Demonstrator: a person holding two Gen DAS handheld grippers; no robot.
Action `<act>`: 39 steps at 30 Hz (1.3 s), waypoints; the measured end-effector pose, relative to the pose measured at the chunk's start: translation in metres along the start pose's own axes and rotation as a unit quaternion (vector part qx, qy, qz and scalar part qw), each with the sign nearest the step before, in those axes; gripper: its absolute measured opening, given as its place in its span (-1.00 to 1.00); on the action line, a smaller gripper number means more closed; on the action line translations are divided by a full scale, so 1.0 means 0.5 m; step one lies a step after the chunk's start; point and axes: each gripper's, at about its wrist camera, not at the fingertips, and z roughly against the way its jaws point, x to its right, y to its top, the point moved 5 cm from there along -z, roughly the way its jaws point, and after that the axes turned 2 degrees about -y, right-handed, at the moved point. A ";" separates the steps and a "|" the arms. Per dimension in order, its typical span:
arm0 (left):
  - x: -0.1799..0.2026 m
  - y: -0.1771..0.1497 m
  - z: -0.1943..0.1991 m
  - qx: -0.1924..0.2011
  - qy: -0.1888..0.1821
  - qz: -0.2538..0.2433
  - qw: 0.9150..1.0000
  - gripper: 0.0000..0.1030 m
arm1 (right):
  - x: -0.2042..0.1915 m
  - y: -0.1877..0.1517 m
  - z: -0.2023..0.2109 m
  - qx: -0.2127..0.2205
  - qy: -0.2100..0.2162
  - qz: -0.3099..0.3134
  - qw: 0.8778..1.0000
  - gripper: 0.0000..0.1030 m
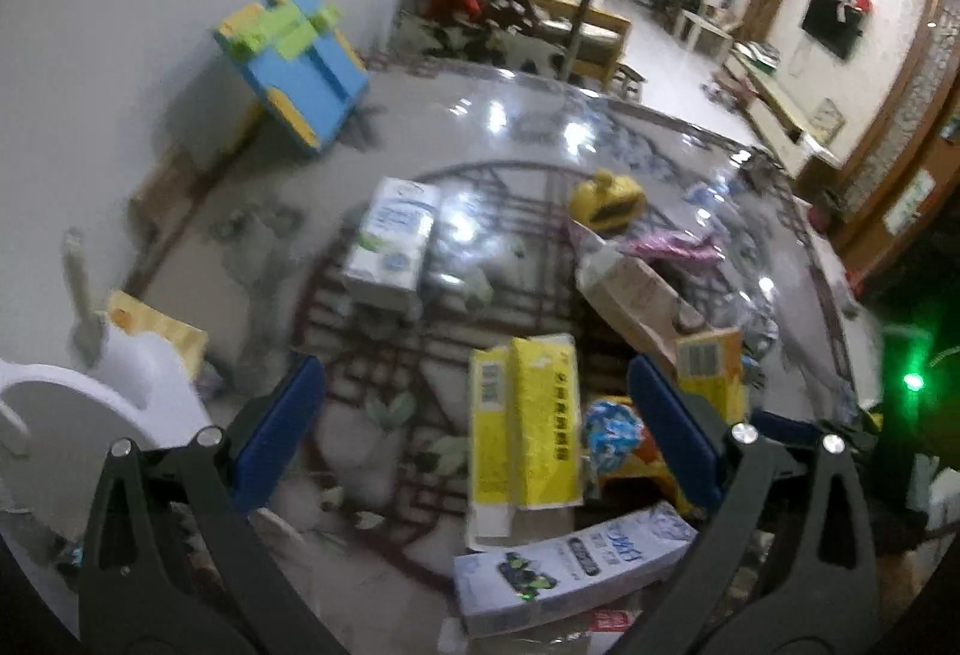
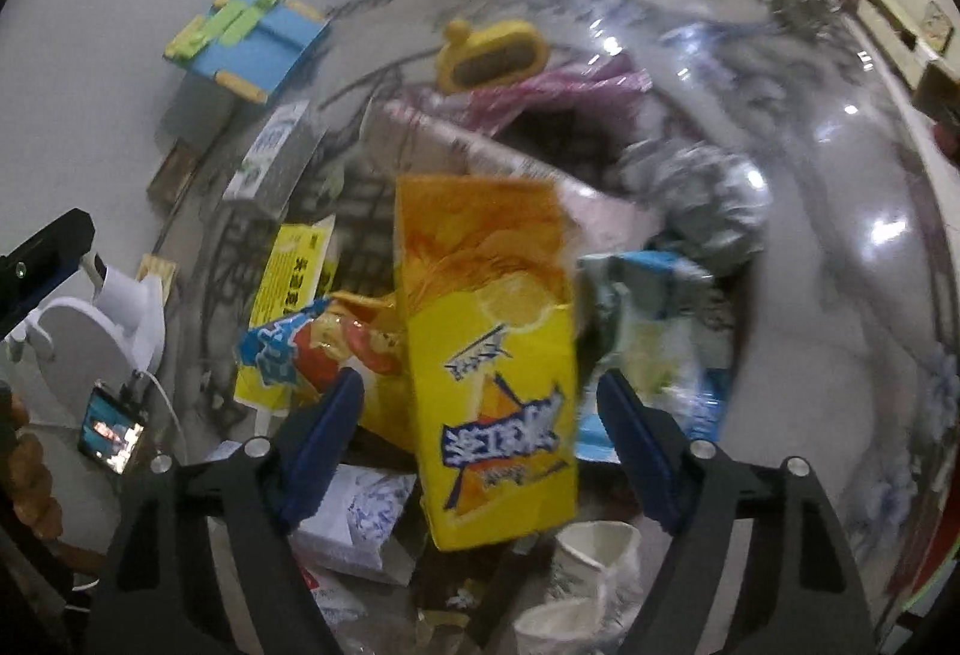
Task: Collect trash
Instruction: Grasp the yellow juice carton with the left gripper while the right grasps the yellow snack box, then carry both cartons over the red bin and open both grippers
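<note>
Trash lies scattered on a glass-topped round table (image 1: 420, 127). In the left wrist view, my left gripper (image 1: 480, 433) is open above a flattened yellow carton (image 1: 525, 415), with a white and blue toothpaste box (image 1: 570, 565) nearer and a milk carton (image 1: 393, 241) further off. In the right wrist view, my right gripper (image 2: 480, 433) is open, with a yellow chips box (image 2: 489, 355) between its blue fingers (image 2: 327, 433); the pads stand apart from its sides. A snack bag (image 2: 312, 349), paper cups (image 2: 576, 583) and crumpled wrappers (image 2: 702, 199) lie around it.
A yellow duck-shaped clock (image 2: 489, 55) and a pink bag (image 2: 564, 97) sit at the far side. A brown cardboard box (image 1: 636, 295) lies at the middle. A white appliance (image 1: 78, 391) and a phone (image 2: 111, 433) are at the left. A blue and yellow toy (image 1: 294, 61) stands by the wall.
</note>
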 end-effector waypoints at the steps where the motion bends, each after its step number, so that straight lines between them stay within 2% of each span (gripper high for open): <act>1: 0.007 -0.003 -0.012 -0.008 -0.016 -0.004 1.000 0.93 | 0.004 -0.001 -0.008 -0.007 0.001 0.000 1.000 0.18; 5: 0.034 -0.008 -0.047 -0.028 -0.040 -0.021 0.999 0.93 | 0.013 0.000 -0.007 -0.006 0.035 -0.006 0.999 0.13; 7: 0.044 -0.010 -0.067 -0.042 -0.053 -0.019 0.998 0.87 | 0.025 0.002 0.020 0.013 0.046 -0.017 0.999 0.11; 9: 0.050 -0.013 -0.104 -0.061 -0.061 -0.014 0.996 0.80 | 0.039 0.011 0.058 0.044 0.045 -0.031 0.998 0.11; 13: 0.049 -0.021 -0.180 -0.098 -0.045 0.001 0.994 0.64 | 0.085 0.019 0.131 0.090 0.019 -0.057 0.994 0.11; 15: 0.047 -0.031 -0.223 -0.120 -0.037 0.006 0.992 0.28 | 0.105 0.018 0.159 0.101 0.012 -0.068 0.993 0.11; 18: 0.040 -0.048 -0.262 -0.147 -0.040 0.017 0.988 -0.14 | 0.124 0.009 0.191 0.110 0.000 -0.080 0.991 0.12; 19: 0.037 -0.050 -0.265 -0.148 -0.043 0.020 0.988 -0.19 | 0.127 0.005 0.197 0.113 -0.003 -0.084 0.990 0.12; 25: 0.049 -0.043 -0.218 -0.117 -0.057 0.005 0.992 -0.28 | 0.144 -0.022 0.240 0.137 -0.015 -0.108 0.985 0.12; 31: 0.075 -0.016 -0.092 -0.059 -0.071 -0.020 0.996 -0.28 | 0.152 -0.047 0.322 0.183 -0.036 -0.113 0.976 0.12; 35: 0.156 0.010 -0.004 -0.016 -0.095 -0.054 0.994 -0.28 | 0.177 -0.074 0.368 0.203 -0.046 -0.124 0.970 0.12; 39: 0.246 0.024 0.064 0.027 -0.101 -0.085 0.991 -0.28 | 0.230 -0.103 0.405 0.218 -0.051 -0.138 0.965 0.12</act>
